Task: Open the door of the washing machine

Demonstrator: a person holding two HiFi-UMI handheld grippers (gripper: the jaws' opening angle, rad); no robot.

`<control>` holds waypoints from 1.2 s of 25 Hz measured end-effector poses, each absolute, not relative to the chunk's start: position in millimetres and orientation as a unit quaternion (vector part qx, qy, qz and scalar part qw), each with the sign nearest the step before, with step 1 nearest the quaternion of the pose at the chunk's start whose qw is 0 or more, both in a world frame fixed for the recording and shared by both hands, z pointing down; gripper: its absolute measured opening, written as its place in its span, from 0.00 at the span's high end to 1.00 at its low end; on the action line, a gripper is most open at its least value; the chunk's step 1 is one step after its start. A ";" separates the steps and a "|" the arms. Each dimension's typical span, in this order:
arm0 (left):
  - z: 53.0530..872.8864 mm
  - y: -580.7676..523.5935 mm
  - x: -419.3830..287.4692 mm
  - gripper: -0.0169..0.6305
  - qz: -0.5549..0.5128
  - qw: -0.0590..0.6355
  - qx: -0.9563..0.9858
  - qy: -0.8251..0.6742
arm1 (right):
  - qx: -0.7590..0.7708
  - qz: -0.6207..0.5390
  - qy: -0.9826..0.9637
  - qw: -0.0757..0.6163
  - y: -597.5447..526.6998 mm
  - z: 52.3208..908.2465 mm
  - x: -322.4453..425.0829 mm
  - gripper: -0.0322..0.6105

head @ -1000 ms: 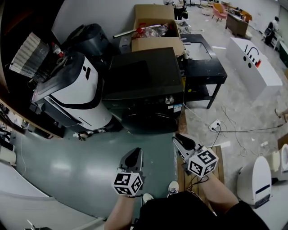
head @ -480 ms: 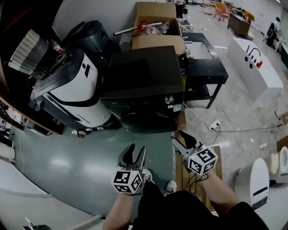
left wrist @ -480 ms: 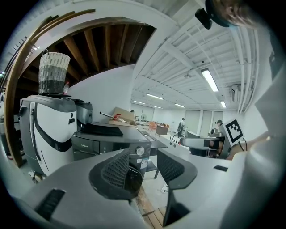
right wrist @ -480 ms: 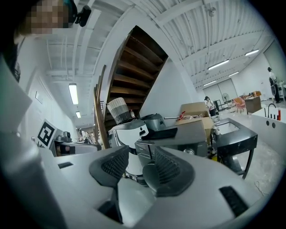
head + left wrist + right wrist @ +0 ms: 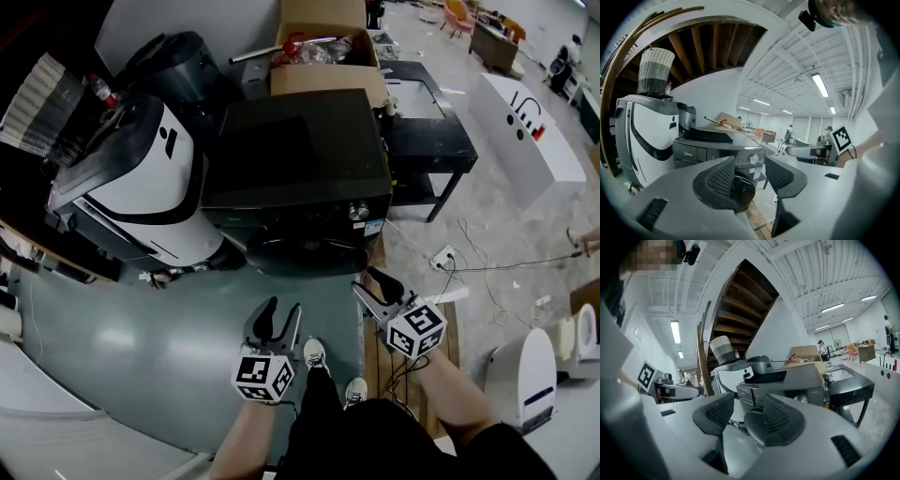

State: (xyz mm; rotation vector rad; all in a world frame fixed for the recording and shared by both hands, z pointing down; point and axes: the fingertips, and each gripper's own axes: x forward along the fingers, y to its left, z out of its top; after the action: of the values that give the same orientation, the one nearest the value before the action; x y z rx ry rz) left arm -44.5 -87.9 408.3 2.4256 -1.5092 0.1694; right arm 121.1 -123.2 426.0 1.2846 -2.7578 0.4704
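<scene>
The black front-loading washing machine (image 5: 300, 155) stands ahead of me, and its round dark door (image 5: 305, 251) is closed. Both grippers hang in front of it over the green floor, apart from it. My left gripper (image 5: 274, 314) points at the door, its jaws opening with nothing between them. In the left gripper view the door (image 5: 742, 190) shows through the gap of that gripper (image 5: 749, 173). My right gripper (image 5: 373, 281) is nearer the machine's right front corner, its jaws also opening and empty. From the right gripper (image 5: 745, 413) I see the machine's front (image 5: 787, 387) beyond the jaws.
A white and black machine (image 5: 141, 178) stands left of the washer, with a woven basket (image 5: 42, 108) behind it. A cardboard box (image 5: 323, 52) sits behind the washer and a black table (image 5: 431, 122) to its right. Cables and a power strip (image 5: 446, 258) lie on the floor at the right.
Both grippers' jaws have spread apart from nearly shut. Both hands have moved a little toward the washing machine, and the person's feet have stepped forward.
</scene>
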 end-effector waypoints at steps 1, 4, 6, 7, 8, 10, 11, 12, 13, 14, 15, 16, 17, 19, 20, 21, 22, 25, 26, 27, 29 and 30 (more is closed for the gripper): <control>411.8 -94.4 -47.1 0.65 0.059 0.140 0.841 -0.520 | 0.419 0.154 -0.894 0.037 -130.2 431.4 119.0 0.63; 422.7 -114.0 -55.0 0.65 0.060 0.144 0.848 -0.507 | 0.422 0.156 -0.891 0.053 -151.8 448.2 110.0 0.63; 432.1 -126.8 -57.4 0.65 0.063 0.145 0.852 -0.498 | 0.423 0.156 -0.890 0.066 -165.7 460.8 104.1 0.63; 437.1 -133.6 -57.8 0.65 0.066 0.146 0.854 -0.495 | 0.423 0.155 -0.890 0.073 -172.8 467.1 101.7 0.63; 442.1 -140.6 -58.3 0.65 0.068 0.147 0.856 -0.492 | 0.424 0.154 -0.889 0.080 -180.0 473.6 99.4 0.63; 452.2 -154.9 -60.7 0.65 0.072 0.151 0.857 -0.488 | 0.426 0.156 -0.886 0.094 -194.4 487.5 94.1 0.63; 457.4 -161.8 -62.5 0.65 0.074 0.155 0.857 -0.487 | 0.426 0.158 -0.885 0.101 -201.1 495.1 91.3 0.63; 462.7 -168.4 -64.4 0.65 0.076 0.158 0.856 -0.486 | 0.427 0.159 -0.884 0.109 -207.6 503.1 88.9 0.63; 468.2 -174.7 -66.2 0.65 0.078 0.161 0.856 -0.486 | 0.428 0.161 -0.882 0.117 -213.8 511.8 87.0 0.63; 474.1 -180.6 -67.7 0.65 0.080 0.164 0.855 -0.486 | 0.429 0.163 -0.880 0.126 -219.8 521.1 86.0 0.63; 480.4 -186.1 -69.0 0.64 0.082 0.167 0.854 -0.486 | 0.430 0.165 -0.877 0.134 -225.5 530.9 85.9 0.63; 486.8 -191.3 -70.0 0.64 0.084 0.170 0.853 -0.486 | 0.431 0.168 -0.875 0.143 -231.0 540.9 86.4 0.63; 493.2 -196.2 -70.5 0.64 0.086 0.174 0.852 -0.486 | 0.433 0.171 -0.872 0.151 -236.5 551.1 87.6 0.63; 505.5 -205.2 -70.0 0.64 0.091 0.180 0.852 -0.482 | 0.437 0.178 -0.866 0.166 -247.3 571.4 91.5 0.62; 511.5 -209.2 -69.1 0.64 0.093 0.183 0.853 -0.480 | 0.439 0.181 -0.863 0.174 -252.5 581.7 94.2 0.62; 517.5 -212.7 -68.2 0.64 0.096 0.186 0.854 -0.477 | 0.441 0.184 -0.859 0.182 -257.3 592.3 97.1 0.62; 523.5 -215.8 -67.6 0.64 0.098 0.189 0.854 -0.475 | 0.443 0.187 -0.856 0.191 -261.8 603.0 99.9 0.62; 541.1 -224.7 -67.3 0.64 0.103 0.199 0.853 -0.471 | 0.446 0.195 -0.847 0.215 -274.9 633.9 106.1 0.62; 546.5 -228.0 -67.5 0.64 0.104 0.202 0.853 -0.470 | 0.446 0.196 -0.844 0.224 -279.5 643.6 107.3 0.62; 551.7 -231.4 -67.7 0.64 0.105 0.205 0.853 -0.468 | 0.444 0.196 -0.842 0.233 -284.2 652.9 108.1 0.61; 561.2 -237.2 -68.3 0.64 0.107 0.210 0.852 -0.466 | 0.439 0.197 -0.840 0.251 -292.7 670.4 108.2 0.61; 565.5 -239.7 -68.6 0.64 0.108 0.212 0.852 -0.466 | 0.436 0.197 -0.839 0.260 -296.6 678.7 107.8 0.61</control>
State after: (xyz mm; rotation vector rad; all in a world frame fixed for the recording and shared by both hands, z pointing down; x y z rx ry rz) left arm -68.6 -239.7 565.5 2.3667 -1.2929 0.3004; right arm 107.8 -296.6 678.7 1.1814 -2.2715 0.5333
